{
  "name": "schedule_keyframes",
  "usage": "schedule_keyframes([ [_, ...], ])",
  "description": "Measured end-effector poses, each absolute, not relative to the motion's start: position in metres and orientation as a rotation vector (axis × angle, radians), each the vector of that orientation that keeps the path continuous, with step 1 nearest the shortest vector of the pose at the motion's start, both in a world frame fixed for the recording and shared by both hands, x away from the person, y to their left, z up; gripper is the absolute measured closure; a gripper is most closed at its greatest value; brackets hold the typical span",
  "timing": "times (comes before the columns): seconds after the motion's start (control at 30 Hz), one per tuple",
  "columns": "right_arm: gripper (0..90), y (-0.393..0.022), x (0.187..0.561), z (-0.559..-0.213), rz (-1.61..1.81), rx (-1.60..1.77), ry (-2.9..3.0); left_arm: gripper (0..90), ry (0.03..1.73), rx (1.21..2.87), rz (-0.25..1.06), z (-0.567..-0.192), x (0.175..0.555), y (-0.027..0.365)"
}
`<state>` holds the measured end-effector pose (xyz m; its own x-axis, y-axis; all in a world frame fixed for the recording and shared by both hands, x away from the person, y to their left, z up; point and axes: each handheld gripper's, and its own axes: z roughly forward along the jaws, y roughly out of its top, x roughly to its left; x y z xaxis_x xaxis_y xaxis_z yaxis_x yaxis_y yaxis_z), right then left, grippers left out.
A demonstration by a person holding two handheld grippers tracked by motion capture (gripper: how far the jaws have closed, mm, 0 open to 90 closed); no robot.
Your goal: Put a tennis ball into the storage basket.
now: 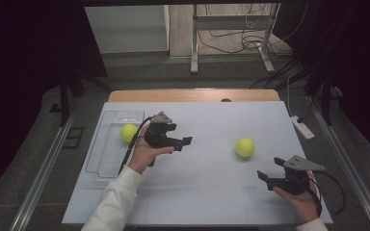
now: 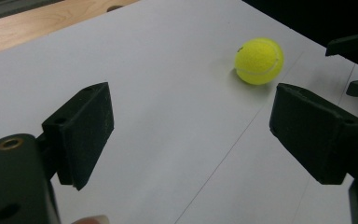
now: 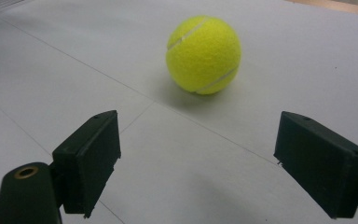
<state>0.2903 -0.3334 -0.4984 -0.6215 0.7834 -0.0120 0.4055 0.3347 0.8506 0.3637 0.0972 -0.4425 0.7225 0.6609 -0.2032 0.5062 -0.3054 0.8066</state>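
A yellow tennis ball (image 1: 244, 147) lies on the white table top (image 1: 207, 192), right of centre. My left gripper (image 1: 185, 143) is held above the middle of the table, left of that ball and pointing toward it. Its jaws are open and empty. In the left gripper view the ball (image 2: 259, 60) lies well beyond the gripper (image 2: 191, 126). My right gripper (image 1: 266, 179) hovers near the front right corner, also open with nothing in it. The ball (image 3: 203, 54) lies a short way ahead of it (image 3: 209, 158). A second tennis ball (image 1: 128, 132) rests inside a clear plastic tray (image 1: 103, 161) at the left.
The tray stands along the table's left edge. A strip of wooden table (image 1: 192, 95) shows behind the white surface. A white power strip (image 1: 301, 127) and cables lie on the floor at the right. A metal frame (image 1: 231, 29) stands at the back.
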Motion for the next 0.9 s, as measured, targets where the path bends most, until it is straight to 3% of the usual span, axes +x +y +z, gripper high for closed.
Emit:
schedule_keyframes([
  [0.9, 14.8, -0.333, 0.291, -0.499, 1.205, 1.043, 2.189, 14.4, 0.832, 2.026, 0.190, -0.450, 0.363, 0.064],
])
